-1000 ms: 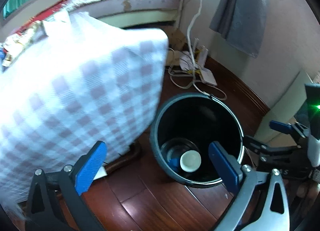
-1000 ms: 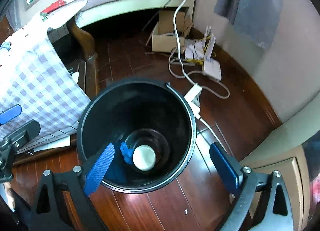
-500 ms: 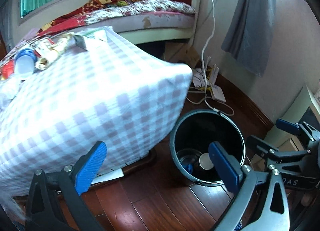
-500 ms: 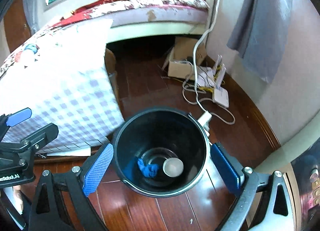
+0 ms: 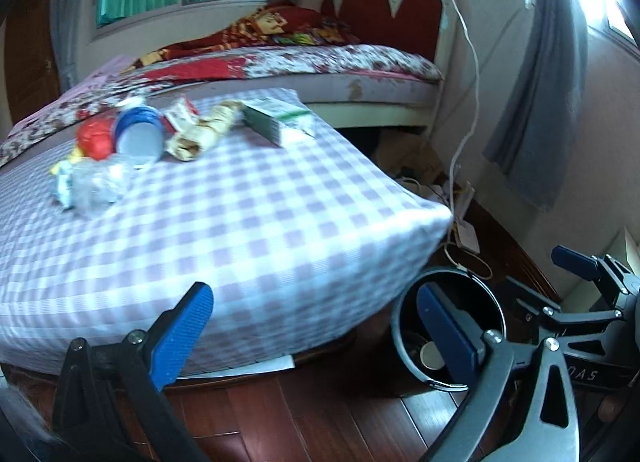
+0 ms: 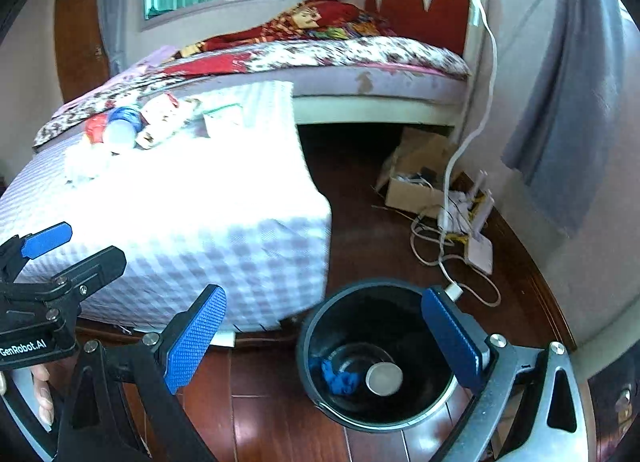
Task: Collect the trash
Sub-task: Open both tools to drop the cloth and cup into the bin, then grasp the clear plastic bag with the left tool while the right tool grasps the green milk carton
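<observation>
My left tongs [image 5: 312, 326] are spread wide and hold nothing, and so are my right tongs [image 6: 324, 334]. At the far left of the checked worktop [image 5: 248, 221] the trash lies in a loose cluster: a crumpled clear wrapper [image 5: 94, 181] nearest me, a red packet [image 5: 94, 139] behind it, and a blue cup [image 5: 138, 137] on its side with its mouth turned toward me. Just right of the cup a rolled brown wrapper [image 5: 204, 131] lies with its long axis running from near left to far right. Next comes a green and white box [image 5: 280, 117], flat, its long side slanting toward the worktop's far right edge. Right of the worktop's near corner, down on the wooden floor [image 6: 280, 422], stands the black bin [image 6: 380, 354], open upward, with a blue scrap [image 6: 340, 378] and a white lid [image 6: 384, 378] at its bottom. Beyond the bin, cables [image 6: 452, 254] and a cardboard box [image 6: 420, 181] lie against the wall; the bed [image 5: 300, 65] stands behind the worktop.
</observation>
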{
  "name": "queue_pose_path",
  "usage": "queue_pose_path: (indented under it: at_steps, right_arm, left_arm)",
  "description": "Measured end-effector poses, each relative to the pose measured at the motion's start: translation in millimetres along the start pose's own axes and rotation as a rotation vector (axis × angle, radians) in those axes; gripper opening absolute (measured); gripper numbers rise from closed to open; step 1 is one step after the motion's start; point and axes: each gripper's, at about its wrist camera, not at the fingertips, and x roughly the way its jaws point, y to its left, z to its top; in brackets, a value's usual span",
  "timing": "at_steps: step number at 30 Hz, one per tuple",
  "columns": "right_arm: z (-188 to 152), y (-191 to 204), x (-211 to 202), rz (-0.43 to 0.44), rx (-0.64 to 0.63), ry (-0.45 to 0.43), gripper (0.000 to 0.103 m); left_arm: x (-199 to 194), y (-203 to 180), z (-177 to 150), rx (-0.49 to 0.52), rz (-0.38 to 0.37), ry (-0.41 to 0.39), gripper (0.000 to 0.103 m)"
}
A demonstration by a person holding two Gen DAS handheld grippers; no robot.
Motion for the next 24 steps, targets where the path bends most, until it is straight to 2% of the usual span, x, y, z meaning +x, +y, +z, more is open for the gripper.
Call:
queue_pose_path:
  at_steps: [4, 12, 19, 24]
  right_arm:
    - [12, 22, 3, 0.035, -0.039, -0.013, 0.100]
    - [40, 70, 17, 0.104, -0.114, -0.035, 0.100]
    - [84, 98, 50, 0.157, -0.141, -0.051, 0.102]
    - [116, 99, 96, 0.148, -0.116, -0.029, 0.102]
  left_arm:
    - [-10, 22, 3, -0.031, 0.038, -0.021, 0.102]
    - [-19, 88, 13, -0.100, 0.169, -0.061, 0.102]
    - [0, 155, 30, -0.185, 0.259, -0.058, 0.102]
    - [28, 186, 45, -0.254, 0.257, -0.042, 0.100]
